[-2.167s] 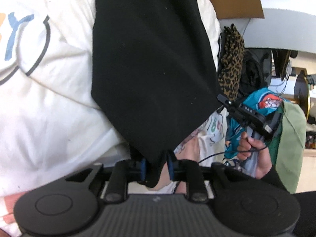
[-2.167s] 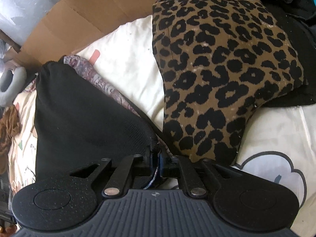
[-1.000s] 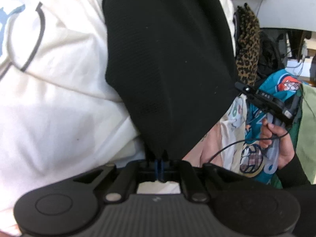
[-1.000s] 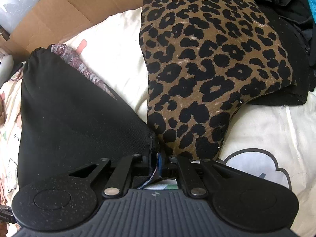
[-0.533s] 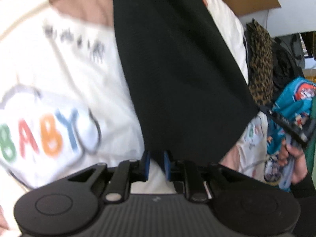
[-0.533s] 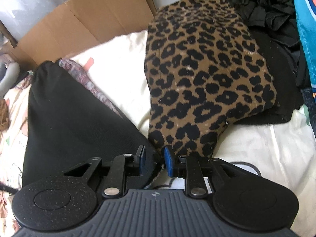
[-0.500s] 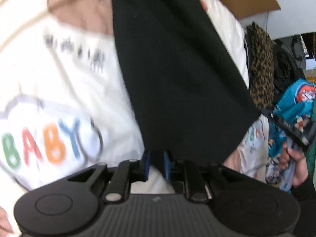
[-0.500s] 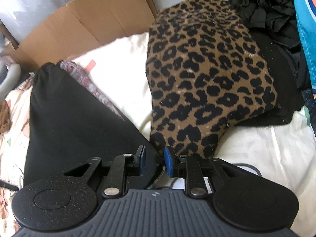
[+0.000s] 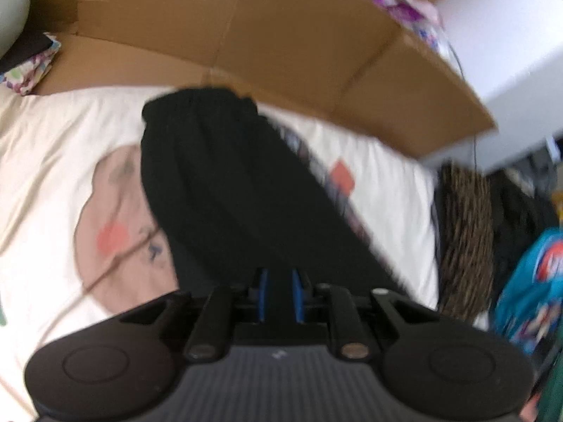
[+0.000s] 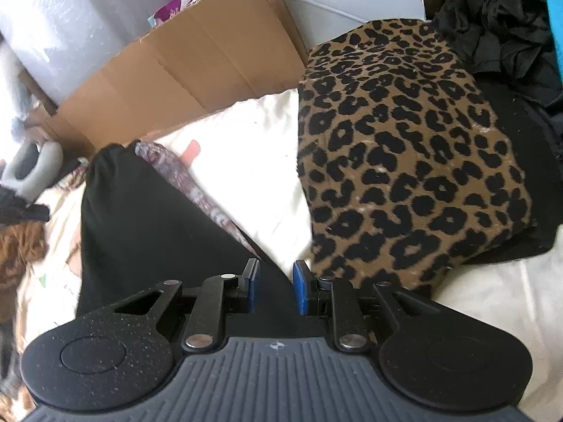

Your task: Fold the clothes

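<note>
1 black garment [image 9: 228, 190] is being seen lying flat on the white printed bedsheet [image 9: 45, 147], stretching from the 12 o'clock side of the left wrist view down to the tool at 6 o'clock. Its gathered end is lying at 12 o'clock, just beside the cardboard [image 9: 246, 28]. 1 strip of patterned fabric [image 10: 197, 186] is showing along the garment's 3 o'clock edge.

The left tool [image 9: 279, 293] is being held with its 2 blue pads parted, and black cloth is being seen in the gap between them; whether the pads are touching it cannot be told. The right tool [image 10: 273, 290] is being held with its 2 pads spread apart over the garment's corner, and nothing is being clamped.

1 folded leopard-print piece [image 10: 404, 147] is lying at 2 o'clock in the right wrist view, near the black garment, with bare sheet between them. It is resting on a darker folded piece. 1 heap of crumpled black clothing [image 10: 499, 10] is lying beyond it at 1 o'clock. 1 teal printed cloth [image 9: 531, 281] is being seen at 3 o'clock in the blurred left wrist view. 1 grey curved object [image 10: 33, 168] is lying at 9 o'clock.
</note>
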A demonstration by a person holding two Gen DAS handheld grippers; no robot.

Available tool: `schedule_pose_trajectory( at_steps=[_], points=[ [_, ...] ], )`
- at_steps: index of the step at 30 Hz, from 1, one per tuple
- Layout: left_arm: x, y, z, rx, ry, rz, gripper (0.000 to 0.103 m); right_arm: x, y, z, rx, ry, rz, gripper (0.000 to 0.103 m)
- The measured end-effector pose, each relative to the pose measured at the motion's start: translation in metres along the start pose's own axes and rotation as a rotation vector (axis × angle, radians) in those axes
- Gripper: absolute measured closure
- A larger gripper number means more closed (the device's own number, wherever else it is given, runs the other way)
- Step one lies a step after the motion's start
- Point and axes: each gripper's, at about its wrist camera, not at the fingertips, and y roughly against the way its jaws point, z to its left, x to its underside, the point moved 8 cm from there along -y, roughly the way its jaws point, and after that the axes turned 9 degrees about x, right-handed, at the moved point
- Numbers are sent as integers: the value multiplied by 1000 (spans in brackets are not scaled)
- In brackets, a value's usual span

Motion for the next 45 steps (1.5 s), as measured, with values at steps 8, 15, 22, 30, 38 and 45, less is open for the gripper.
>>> schedule_pose_trajectory(
  at_steps=[8,15,22,30,38,45],
  points=[
    [-56,-27,-18,-21,78,-99,88,-16,-11,20,-36,27,-30,80],
    [-87,-71,-44,-40,79,-123,88,-23,-26,33,-63,57,-31,81],
    [-99,-109,-49,-92,60,-108,88,-26,-36,46,-84,81,-35,81],
    [-109,-121,-35,-194,94,-110,88,-33,-50,59,-100,102,-36,81],
    [-99,-125,-6,-222,179,-119,80,-40,-67,81,-123,151,-21,81],
    [-88,-135,14,-229,216,-101,78,-46,-80,96,-131,204,-6,80]
  ],
)
